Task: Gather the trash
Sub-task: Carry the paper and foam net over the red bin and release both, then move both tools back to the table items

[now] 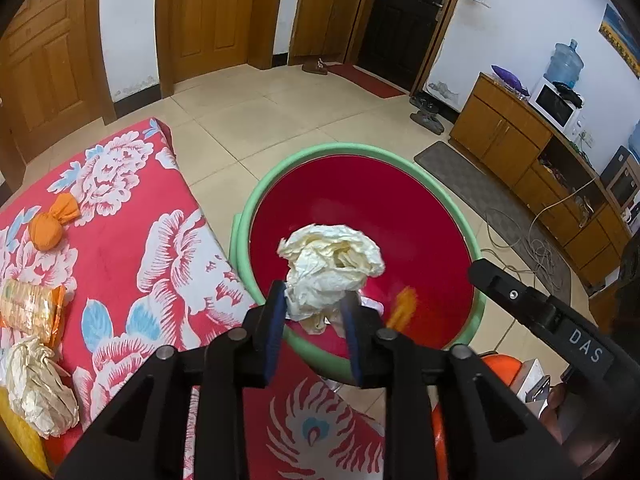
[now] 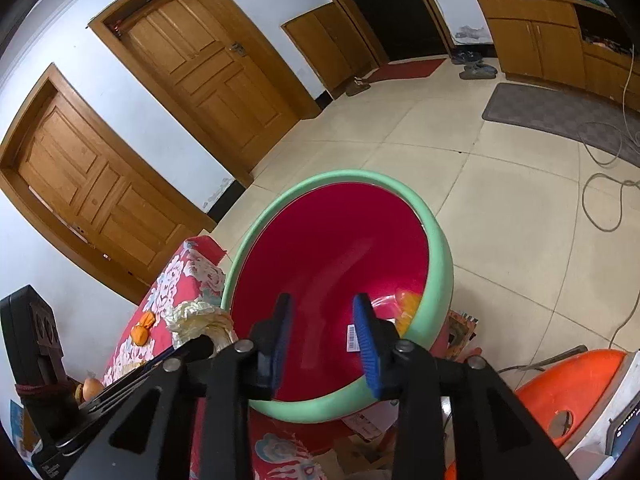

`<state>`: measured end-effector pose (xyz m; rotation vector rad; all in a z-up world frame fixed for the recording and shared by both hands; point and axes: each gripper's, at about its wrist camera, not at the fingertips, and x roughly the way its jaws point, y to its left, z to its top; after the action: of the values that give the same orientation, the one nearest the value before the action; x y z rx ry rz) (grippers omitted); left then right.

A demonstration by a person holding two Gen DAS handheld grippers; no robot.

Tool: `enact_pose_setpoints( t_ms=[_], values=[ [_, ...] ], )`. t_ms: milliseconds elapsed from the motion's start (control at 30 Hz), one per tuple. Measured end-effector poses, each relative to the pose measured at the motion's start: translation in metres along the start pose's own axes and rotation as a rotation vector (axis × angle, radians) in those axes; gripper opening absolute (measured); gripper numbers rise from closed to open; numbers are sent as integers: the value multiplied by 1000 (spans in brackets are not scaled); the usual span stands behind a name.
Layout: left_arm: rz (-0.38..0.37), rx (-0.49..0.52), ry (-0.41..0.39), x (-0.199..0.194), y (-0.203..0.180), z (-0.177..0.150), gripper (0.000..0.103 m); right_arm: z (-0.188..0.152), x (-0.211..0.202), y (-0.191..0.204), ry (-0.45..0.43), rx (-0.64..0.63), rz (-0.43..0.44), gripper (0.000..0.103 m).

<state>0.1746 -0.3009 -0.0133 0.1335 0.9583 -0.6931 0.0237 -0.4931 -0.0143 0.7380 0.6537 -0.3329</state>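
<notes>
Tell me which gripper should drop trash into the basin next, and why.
Left. The left gripper has a paper wad between its fingers over the basin; the right gripper is open and empty.

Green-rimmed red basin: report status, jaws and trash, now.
Left gripper holds crumpled cream paper wad over green-rimmed red basin. Right gripper open, empty, above basin. Orange wrapper already inside. Nothing in the way.

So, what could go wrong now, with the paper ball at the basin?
1. The crumpled cream paper ball sits between the left claw pads near the green rim of the red-lined basin; if let go here it may land on the red floral cloth.
2. The right claw, empty and open, hangs close by and could bump the left one.
</notes>
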Motion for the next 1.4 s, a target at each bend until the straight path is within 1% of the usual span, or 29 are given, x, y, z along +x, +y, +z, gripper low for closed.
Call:
enact_pose_setpoints(
  t_ms=[33,67,133,267,333,433,533,667,900,1067,1300,1400],
  values=[
    [3,-5,-3,-1,0,0,41,0,0,0,-1,2,0,36],
    [2,-8,-8,-1,1,1,45,0,-2,0,-3,4,2,36],
    [-2,-11,-17,-4,1,2,49,2,-2,1,-6,4,8,37],
    [18,-29,-28,-10,4,4,51,1,-6,4,-14,-7,23,39],
    [26,-32,-32,-14,6,3,52,2,-9,8,-19,-17,42,41],
    [36,-43,-43,-24,9,0,56,4,-13,14,-24,-32,55,45],
    [60,-53,-63,-34,14,-3,58,3,-21,22,-33,-54,72,49],
    [86,-76,-75,-51,22,-9,59,-3,-32,34,-36,-79,98,53],
    [136,-122,-103,-86,41,-29,59,-17,-49,57,-9,-128,142,59],
    [176,-156,-128,-113,58,-45,63,-30,-62,69,2,-157,158,61],
    [244,-222,-146,-142,91,-68,63,-48,-76,83,26,-193,173,62],
    [286,-245,-146,-152,109,-77,63,-56,-80,90,38,-211,181,63]
  ],
)
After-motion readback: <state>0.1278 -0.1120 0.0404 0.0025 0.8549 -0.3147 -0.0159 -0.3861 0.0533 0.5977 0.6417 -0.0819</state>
